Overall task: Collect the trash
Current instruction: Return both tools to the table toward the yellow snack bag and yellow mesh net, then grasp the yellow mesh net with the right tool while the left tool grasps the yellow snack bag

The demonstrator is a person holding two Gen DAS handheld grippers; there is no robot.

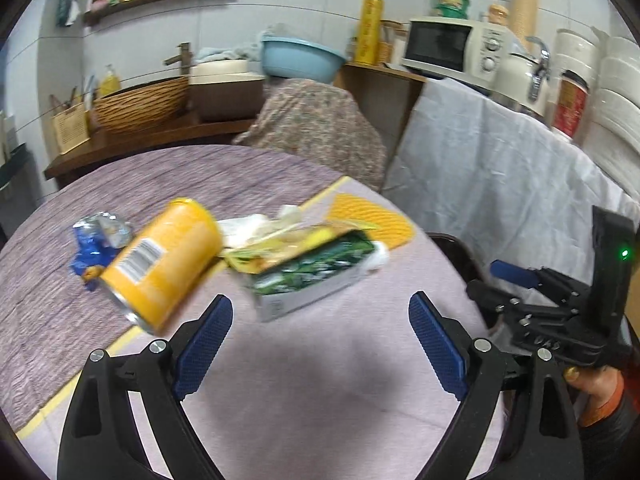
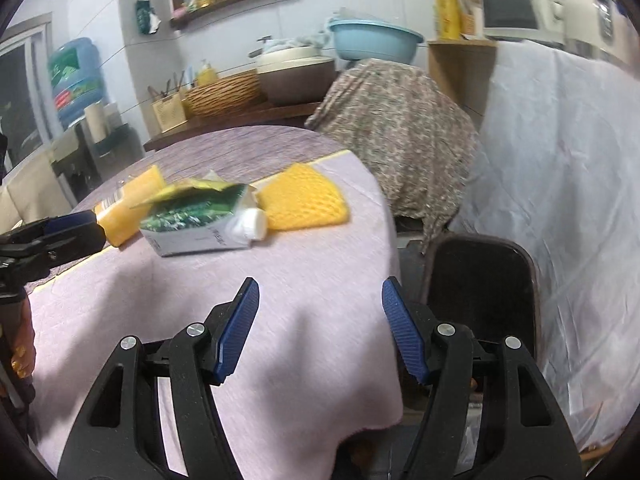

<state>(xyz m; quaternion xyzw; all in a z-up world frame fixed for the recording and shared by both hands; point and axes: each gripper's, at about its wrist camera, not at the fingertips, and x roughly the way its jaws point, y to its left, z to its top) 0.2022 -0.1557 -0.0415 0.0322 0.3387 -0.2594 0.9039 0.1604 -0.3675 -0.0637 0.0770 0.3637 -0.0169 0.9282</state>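
I judge nothing collected yet: yellow can [image 1: 160,264], green carton [image 1: 316,272] beside it, blue wrapper [image 1: 90,254] behind, all on the desk [image 1: 300,380]. My left gripper [image 1: 320,344] and right gripper [image 2: 320,332] hang with fingers spread, empty.

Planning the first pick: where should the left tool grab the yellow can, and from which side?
Grip the can across its round body, mid-length, near the barcode label. It lies on its side, metal end toward the left tool, so come from above with one finger on each curved flank. The end-on rim probably offers poor purchase, and the carton crowds its right.
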